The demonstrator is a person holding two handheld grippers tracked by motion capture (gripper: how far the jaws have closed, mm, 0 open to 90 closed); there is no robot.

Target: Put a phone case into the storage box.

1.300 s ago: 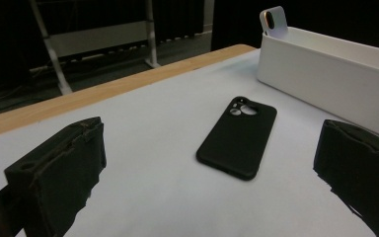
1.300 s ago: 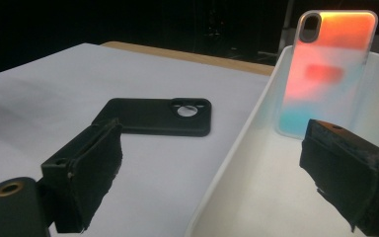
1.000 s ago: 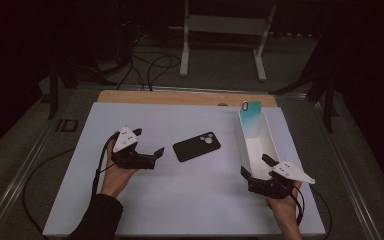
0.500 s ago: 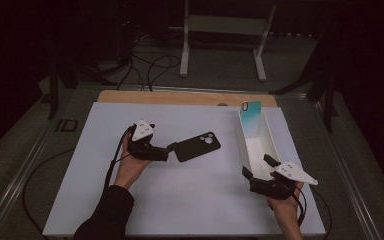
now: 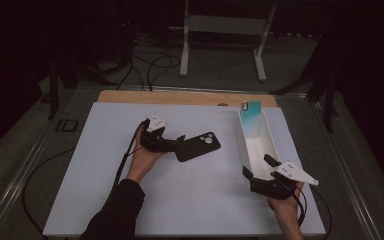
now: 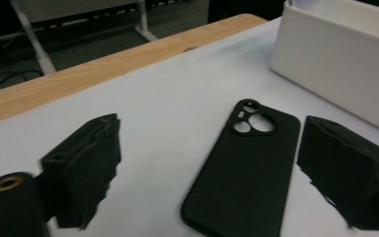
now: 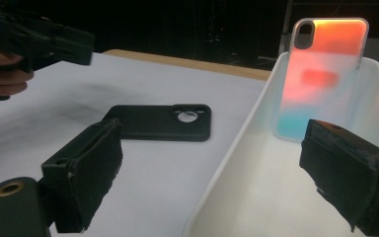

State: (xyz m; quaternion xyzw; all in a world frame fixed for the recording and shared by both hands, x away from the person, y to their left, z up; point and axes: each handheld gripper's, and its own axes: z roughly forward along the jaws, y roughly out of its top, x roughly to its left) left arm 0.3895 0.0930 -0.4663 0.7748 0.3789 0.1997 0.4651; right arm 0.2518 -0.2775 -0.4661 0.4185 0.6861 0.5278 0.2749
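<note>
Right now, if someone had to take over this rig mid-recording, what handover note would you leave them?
Left gripper: open, jaws just closing, either side of the black phone case lying flat on the white table; no grip yet.
Right gripper: open, astride the near left wall of the white bin, holding nothing.
Done: a coloured phone case leans upright against the bin's far end.
Left: probably grip the black case and put it in the bin too.

The left gripper (image 5: 179,144) lies low with its jaws wide but just closing; the right gripper (image 5: 259,172) stands open.
</note>
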